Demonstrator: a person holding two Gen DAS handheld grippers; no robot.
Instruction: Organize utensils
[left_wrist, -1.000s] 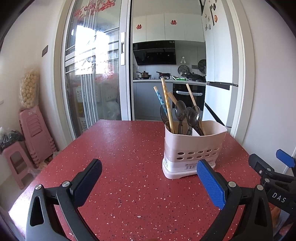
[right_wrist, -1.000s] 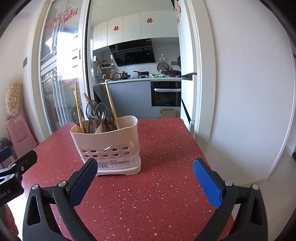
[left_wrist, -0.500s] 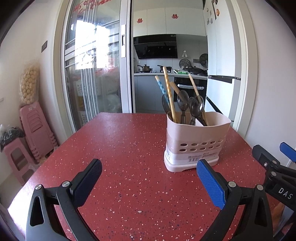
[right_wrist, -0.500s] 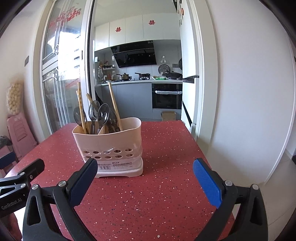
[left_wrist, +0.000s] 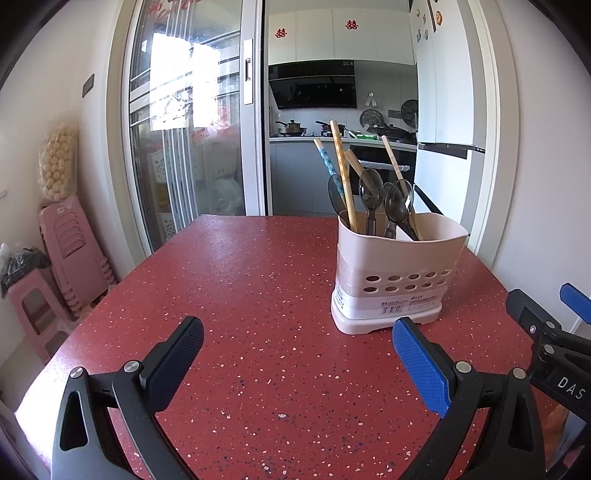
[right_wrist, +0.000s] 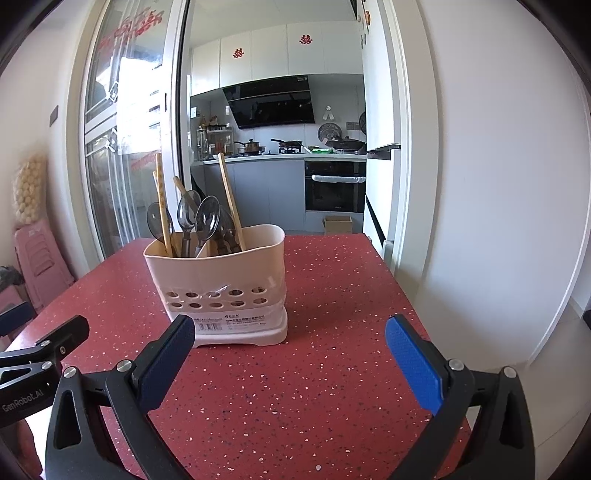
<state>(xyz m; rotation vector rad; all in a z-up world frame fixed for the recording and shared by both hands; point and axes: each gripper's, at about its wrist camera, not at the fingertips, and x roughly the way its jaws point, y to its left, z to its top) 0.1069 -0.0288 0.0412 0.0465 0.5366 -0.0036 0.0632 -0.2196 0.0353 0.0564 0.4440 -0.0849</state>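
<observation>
A pale pink utensil holder (left_wrist: 397, 273) (right_wrist: 221, 280) stands upright on the red speckled table (left_wrist: 251, 280) (right_wrist: 332, 369). Dark spoons (left_wrist: 371, 188) (right_wrist: 207, 219) and wooden chopsticks (left_wrist: 341, 166) (right_wrist: 231, 201) stick up out of it. My left gripper (left_wrist: 295, 350) is open and holds nothing, low over the table, short of the holder and to its left. My right gripper (right_wrist: 290, 350) is open with nothing in it, just in front of the holder's base. Each gripper shows at the edge of the other's view: the right gripper (left_wrist: 546, 332) and the left gripper (right_wrist: 40, 354).
The table's right edge (right_wrist: 406, 288) runs close to a white wall and door frame. Stacked pink stools (left_wrist: 62, 251) stand on the floor left of the table. A sliding glass door (left_wrist: 192, 122) and a kitchen lie beyond the far edge.
Both views have sunk a little and the holder sits slightly higher and nearer in frame. Both grippers stay open and hold nothing.
</observation>
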